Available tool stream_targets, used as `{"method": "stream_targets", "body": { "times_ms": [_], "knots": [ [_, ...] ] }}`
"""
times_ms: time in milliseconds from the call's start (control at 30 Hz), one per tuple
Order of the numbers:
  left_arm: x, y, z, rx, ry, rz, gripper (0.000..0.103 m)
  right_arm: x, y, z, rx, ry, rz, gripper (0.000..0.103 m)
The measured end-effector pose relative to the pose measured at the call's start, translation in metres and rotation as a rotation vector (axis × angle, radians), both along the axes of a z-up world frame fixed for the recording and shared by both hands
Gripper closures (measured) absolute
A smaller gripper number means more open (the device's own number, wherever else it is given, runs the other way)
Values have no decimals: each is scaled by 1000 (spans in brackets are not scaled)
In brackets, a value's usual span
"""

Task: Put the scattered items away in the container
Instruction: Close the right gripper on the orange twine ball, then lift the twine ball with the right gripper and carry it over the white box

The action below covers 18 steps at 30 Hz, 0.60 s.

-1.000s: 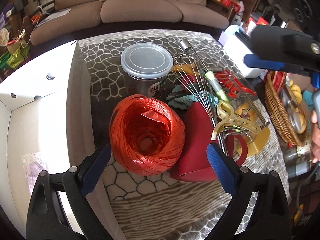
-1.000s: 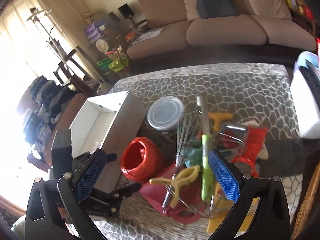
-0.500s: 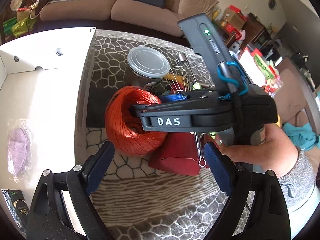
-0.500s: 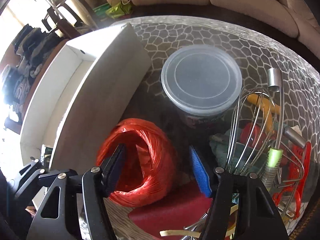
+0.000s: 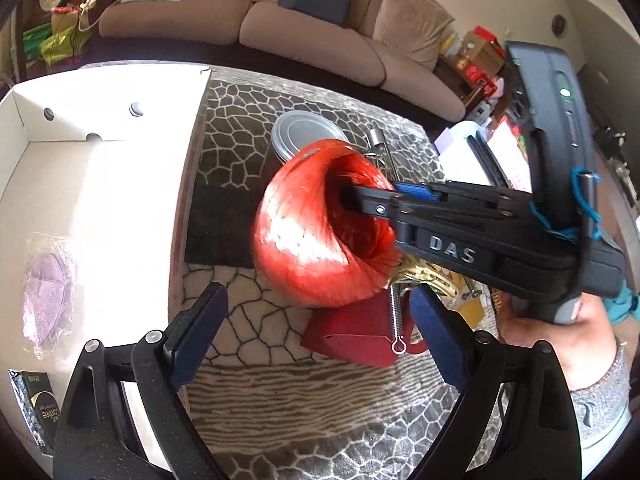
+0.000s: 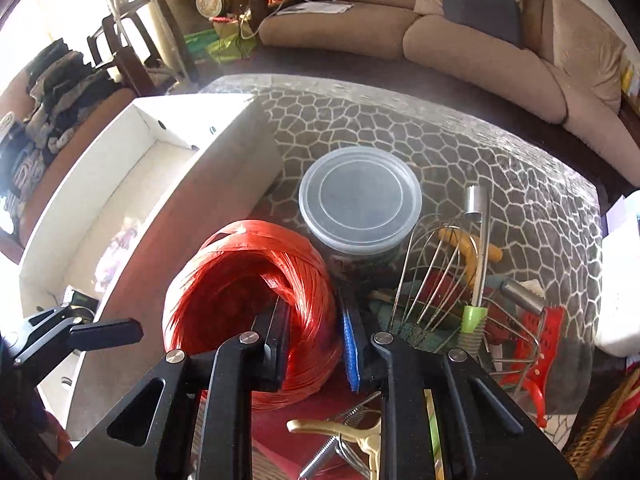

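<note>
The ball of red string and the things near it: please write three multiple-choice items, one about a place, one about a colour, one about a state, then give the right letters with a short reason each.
1. Where is the white box?
A. left of the ball of red string
B. right of the whisk
C. on the sofa

2. What colour are the pads of the right gripper?
A. yellow
B. blue
C. white

3. How is the left gripper?
A. shut on the tub
B. shut on the ball
C. open, holding nothing

Answers:
1. A, the box lies beside the ball on its left.
2. B, a blue pad shows against the string.
3. C, its jaws stand wide with only the cloth between them.
</note>
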State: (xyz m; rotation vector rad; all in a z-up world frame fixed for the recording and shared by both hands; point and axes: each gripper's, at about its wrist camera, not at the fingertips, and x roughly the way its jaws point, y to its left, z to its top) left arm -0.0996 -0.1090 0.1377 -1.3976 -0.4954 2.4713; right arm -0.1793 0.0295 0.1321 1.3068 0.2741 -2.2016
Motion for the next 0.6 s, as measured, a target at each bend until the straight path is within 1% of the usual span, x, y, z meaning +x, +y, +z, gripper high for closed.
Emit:
{"method": "stream_targets", "body": {
  "times_ms": [67,100,167,200,267,300,333,367,400,467,500,533,600],
  "knots": [
    [0,-1,8,7,9,17,11,8,-2,15,-21,16,-2,82],
    [-1,0,13,-3,16,25,11,11,-4,23,-28,25,0,82],
    [1,3,21,-27,33,21,9,20,-6,37,-21,57,11,82],
    [3,5,27,-27,52,12,10,26,-7,43,-10,81,16,82],
    [11,6,38,-23,93,0,18,37,-6,57,0,122,13,82],
    [15,8,44,-16,102,-11,28,41,-5,65,3,138,10,82],
    [18,9,49,-10,103,-20,35,43,-1,69,2,149,7,82],
    [25,10,54,-3,103,-17,35,47,0,75,5,160,2,82],
    [29,9,59,24,104,-15,37,52,2,80,10,172,-3,82],
    [38,6,69,125,109,-15,35,59,8,91,-12,179,-23,82],
    [44,2,74,173,116,-2,28,62,14,97,-43,172,-37,82],
    [50,-4,77,247,127,11,20,65,20,103,-87,158,-51,82],
    [59,-17,80,371,117,25,18,71,30,114,-166,123,-77,82]
  ]
}}
